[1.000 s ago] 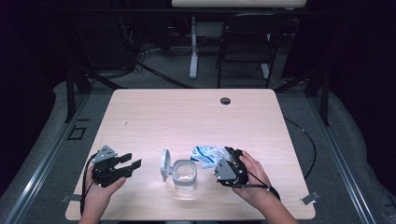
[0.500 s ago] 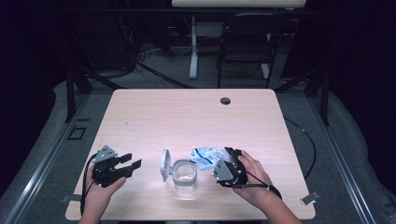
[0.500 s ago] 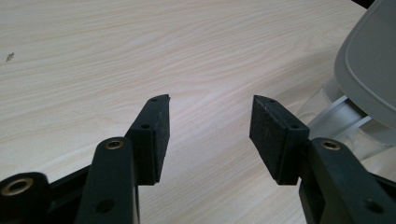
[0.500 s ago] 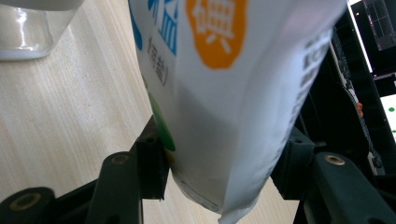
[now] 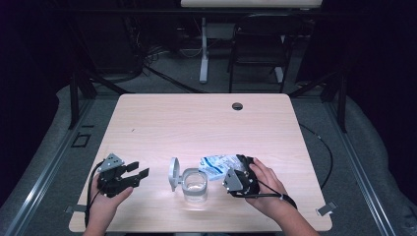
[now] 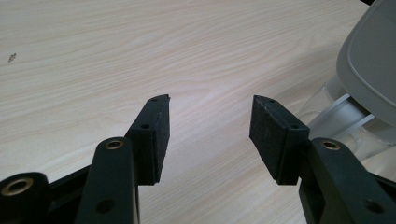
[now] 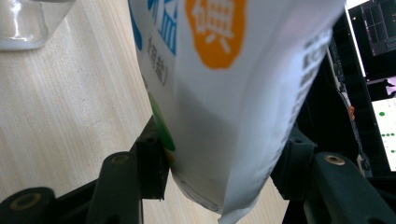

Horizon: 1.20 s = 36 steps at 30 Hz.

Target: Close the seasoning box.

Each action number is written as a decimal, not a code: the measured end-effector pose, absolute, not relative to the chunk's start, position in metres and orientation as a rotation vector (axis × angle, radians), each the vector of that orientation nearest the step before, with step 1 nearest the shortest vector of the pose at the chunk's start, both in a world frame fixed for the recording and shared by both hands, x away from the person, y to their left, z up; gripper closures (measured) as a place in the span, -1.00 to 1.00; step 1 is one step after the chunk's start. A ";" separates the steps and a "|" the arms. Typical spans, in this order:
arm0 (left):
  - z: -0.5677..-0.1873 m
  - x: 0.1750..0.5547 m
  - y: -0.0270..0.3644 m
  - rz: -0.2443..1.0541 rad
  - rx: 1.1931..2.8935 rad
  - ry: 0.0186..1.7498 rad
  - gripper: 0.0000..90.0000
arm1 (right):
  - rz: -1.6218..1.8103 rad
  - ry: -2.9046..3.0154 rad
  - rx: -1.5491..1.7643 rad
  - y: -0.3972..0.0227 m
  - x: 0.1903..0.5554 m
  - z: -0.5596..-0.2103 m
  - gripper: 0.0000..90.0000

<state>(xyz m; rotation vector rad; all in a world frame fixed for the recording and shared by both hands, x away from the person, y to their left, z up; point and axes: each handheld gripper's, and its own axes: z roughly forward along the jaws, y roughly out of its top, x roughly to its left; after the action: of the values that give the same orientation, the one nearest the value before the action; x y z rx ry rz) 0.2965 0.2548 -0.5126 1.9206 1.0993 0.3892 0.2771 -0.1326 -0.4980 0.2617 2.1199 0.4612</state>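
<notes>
A clear glass jar point(image 5: 195, 184) stands near the table's front edge, its grey hinged lid point(image 5: 173, 173) tipped up on the left side. My left gripper point(image 5: 138, 169) rests on the table left of the jar, open, with nothing between its pads point(image 6: 210, 105); the lid point(image 6: 369, 65) and jar point(image 6: 345, 116) sit at the right of the left gripper view. My right gripper point(image 5: 235, 172) is shut on a white bag point(image 5: 216, 164) with blue and orange print, just right of the jar. In the right gripper view the bag point(image 7: 224, 84) spans both pads point(image 7: 219, 154), beside the jar point(image 7: 28, 23).
The wooden table point(image 5: 196, 123) has a round cable hole point(image 5: 237, 106) near its far edge. A chair and desk legs stand on the floor beyond it. Both hands are close to the front edge. Lit screens point(image 7: 378, 70) glow behind the bag.
</notes>
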 end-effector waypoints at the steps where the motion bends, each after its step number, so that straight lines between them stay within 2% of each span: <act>1: -0.513 0.296 0.255 0.391 1.922 1.101 0.07 | 0.458 2.122 0.261 -0.133 0.277 -0.498 0.05; 36: -0.514 0.297 0.255 0.399 1.914 1.125 0.07 | 0.337 2.093 0.145 -0.129 0.279 -0.498 0.05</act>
<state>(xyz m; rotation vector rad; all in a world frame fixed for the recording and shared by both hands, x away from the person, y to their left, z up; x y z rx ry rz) 0.2967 0.2554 -0.5143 1.9139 1.1254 0.3989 0.2795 -0.1294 -0.4984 0.1446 2.0929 0.3371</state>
